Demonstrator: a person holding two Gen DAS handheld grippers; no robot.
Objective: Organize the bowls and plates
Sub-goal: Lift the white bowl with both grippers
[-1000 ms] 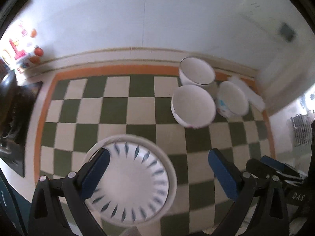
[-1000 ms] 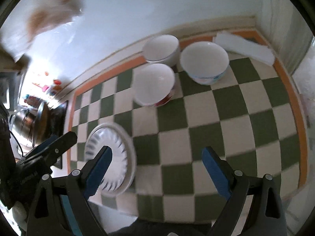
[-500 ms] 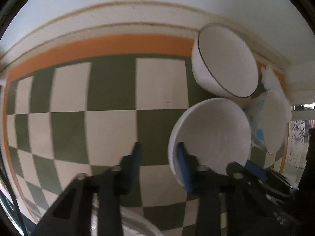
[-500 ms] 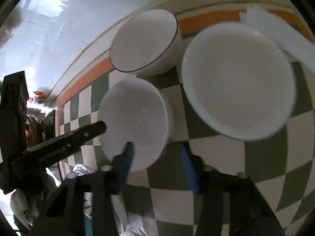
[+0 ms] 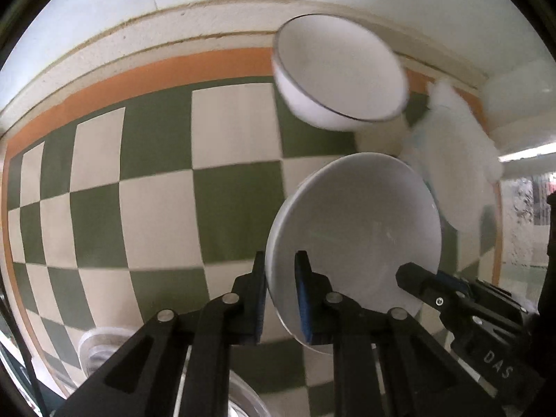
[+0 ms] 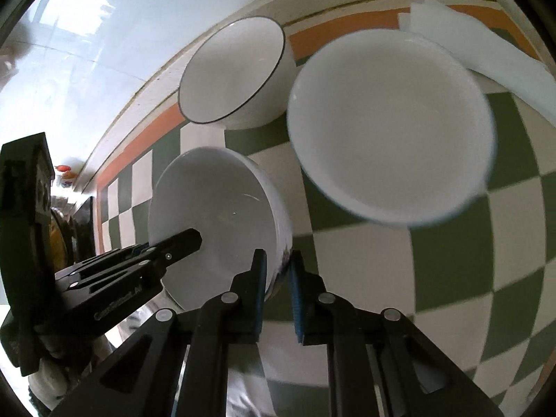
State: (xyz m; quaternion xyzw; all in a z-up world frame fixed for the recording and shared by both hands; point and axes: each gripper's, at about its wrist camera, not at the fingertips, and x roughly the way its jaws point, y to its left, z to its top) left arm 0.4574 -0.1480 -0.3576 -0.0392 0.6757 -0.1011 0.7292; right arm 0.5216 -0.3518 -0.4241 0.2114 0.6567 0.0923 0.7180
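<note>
both grippers now clamped on near bowl (image 5: 358, 229)

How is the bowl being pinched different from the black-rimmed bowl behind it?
The near bowl is pinched at both rims, by the left hand-held gripper and the right hand-held gripper; the black-rimmed bowl is untouched. The near bowl's rim is plain with a pattern outside; the far bowl's rim has a thin dark line. Both are white and empty.

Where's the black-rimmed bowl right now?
The black-rimmed bowl sits at the back by the wall, on the orange border. It is just behind the gripped bowl, and in the right wrist view left of the wide bowl.
</note>
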